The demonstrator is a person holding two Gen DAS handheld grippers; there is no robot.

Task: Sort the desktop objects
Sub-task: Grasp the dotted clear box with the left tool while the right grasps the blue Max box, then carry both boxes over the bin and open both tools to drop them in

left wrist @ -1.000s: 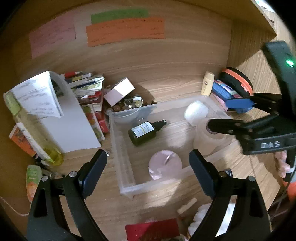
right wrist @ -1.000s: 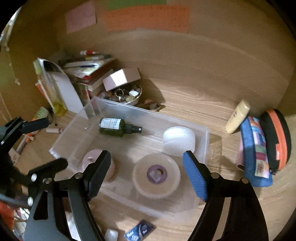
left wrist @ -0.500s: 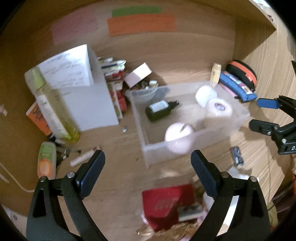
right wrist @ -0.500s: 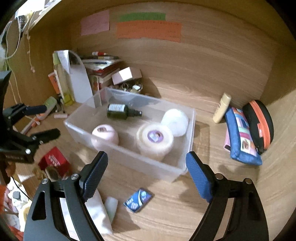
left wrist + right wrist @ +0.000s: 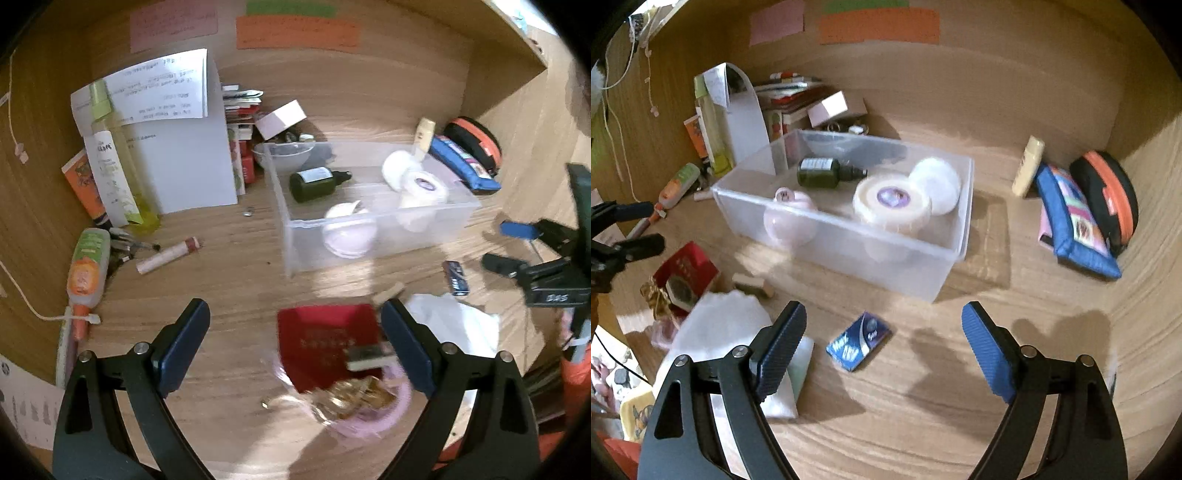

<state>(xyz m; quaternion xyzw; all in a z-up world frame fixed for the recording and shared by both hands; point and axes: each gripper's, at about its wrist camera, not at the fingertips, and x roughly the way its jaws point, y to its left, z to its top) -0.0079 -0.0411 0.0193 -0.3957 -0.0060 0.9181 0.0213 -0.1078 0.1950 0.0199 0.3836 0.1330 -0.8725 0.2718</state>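
Note:
A clear plastic bin stands mid-desk. It holds a dark green bottle, a pink round jar, a cream jar with a purple label and a white round jar. My left gripper is open in front of the bin, over a red box. My right gripper is open too, nothing between its fingers, above a blue packet.
A white cloth, an eraser and a pink bowl of gold wrappers lie in front. At right are a blue pencil case, a black-orange case and a cream tube. At left are a yellow bottle, an orange-green glue bottle and a lip balm tube.
Both grippers have drawn back from over the bin toward the front of the desk. The red box, the white cloth and the blue packet have come into view.

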